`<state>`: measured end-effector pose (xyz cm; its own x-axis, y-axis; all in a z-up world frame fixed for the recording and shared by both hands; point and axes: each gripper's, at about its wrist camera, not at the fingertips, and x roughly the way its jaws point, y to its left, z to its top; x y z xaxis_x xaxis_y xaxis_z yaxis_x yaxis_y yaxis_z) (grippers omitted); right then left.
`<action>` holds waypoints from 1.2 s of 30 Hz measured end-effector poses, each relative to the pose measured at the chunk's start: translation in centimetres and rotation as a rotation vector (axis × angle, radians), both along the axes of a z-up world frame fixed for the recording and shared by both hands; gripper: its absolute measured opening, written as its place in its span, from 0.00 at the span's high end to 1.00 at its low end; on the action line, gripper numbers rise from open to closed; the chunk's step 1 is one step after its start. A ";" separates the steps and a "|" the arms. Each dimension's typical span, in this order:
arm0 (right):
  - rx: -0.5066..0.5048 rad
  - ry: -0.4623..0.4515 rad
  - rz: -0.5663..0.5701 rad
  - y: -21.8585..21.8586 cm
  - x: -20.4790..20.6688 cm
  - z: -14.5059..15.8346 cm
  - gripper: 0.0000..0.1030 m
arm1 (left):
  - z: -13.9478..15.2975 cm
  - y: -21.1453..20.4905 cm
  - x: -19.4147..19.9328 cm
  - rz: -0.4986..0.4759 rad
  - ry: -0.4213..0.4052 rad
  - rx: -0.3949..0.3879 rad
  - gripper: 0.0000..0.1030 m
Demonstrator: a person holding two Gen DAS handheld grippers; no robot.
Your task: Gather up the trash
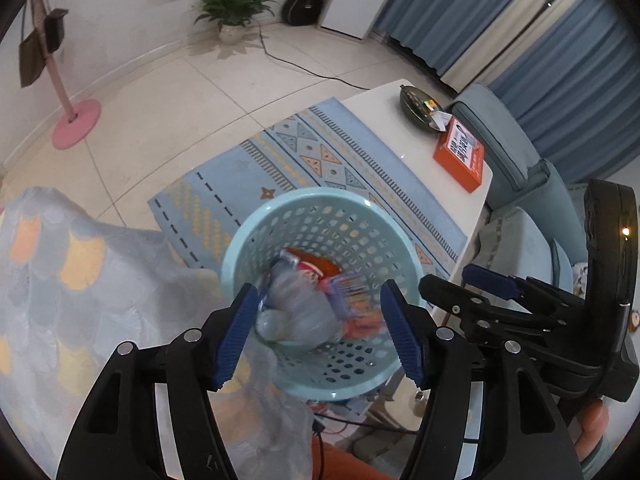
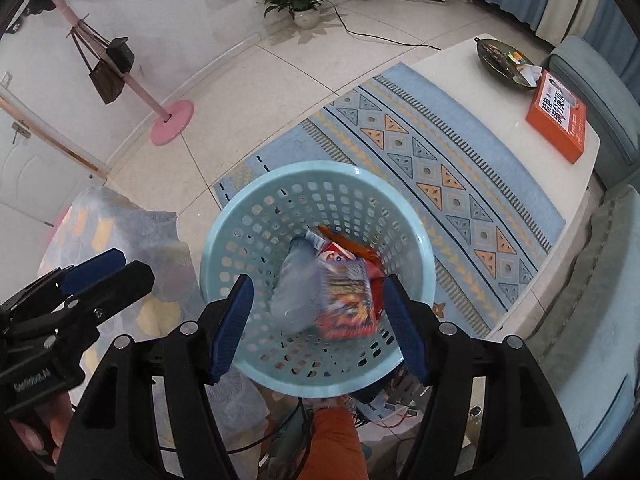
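Two claws hang spread wide and empty above a pale blue perforated basket (image 2: pixel 316 280): the left claw (image 1: pixel 320 332) and the right claw (image 2: pixel 316 326) side by side. Inside the basket lie a crumpled clear plastic bottle (image 2: pixel 294 292), blurred, and a colourful snack wrapper (image 2: pixel 346 304) touching it, with red packaging (image 2: pixel 352 250) behind them. Near the basket, a patterned blue rug (image 2: pixel 432 160) covers the tiled floor, and a white surface (image 2: pixel 480 92) carries an orange box (image 2: pixel 558 114) and a dark dish (image 2: pixel 502 60).
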<state>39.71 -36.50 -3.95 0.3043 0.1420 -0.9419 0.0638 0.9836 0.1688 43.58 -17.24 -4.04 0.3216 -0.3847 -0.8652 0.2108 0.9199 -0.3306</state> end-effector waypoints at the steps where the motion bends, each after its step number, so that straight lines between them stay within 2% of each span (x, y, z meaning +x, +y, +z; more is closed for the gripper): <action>1: 0.000 -0.001 0.001 0.1 -0.1 0.1 0.38 | 0.1 0.0 0.0 0.007 0.001 -0.001 0.39; 7: 0.002 -0.032 0.032 1.2 -0.5 1.8 0.38 | 1.1 1.2 -0.8 0.039 -0.012 -0.015 0.39; 15: -0.018 -0.135 0.065 3.3 -2.0 5.0 0.38 | 4.2 2.8 -3.3 0.095 -0.110 0.006 0.39; 24: -0.004 -0.262 0.025 4.6 -4.3 7.1 0.38 | 6.6 4.7 -5.2 0.106 -0.187 0.009 0.39; 30: -0.078 -0.361 0.006 6.3 -6.7 7.8 0.38 | 6.9 5.3 -6.0 0.076 -0.251 -0.007 0.40; 36: -0.136 -0.442 -0.049 7.9 -8.6 7.1 0.38 | 5.4 7.5 -7.8 0.070 -0.293 -0.028 0.40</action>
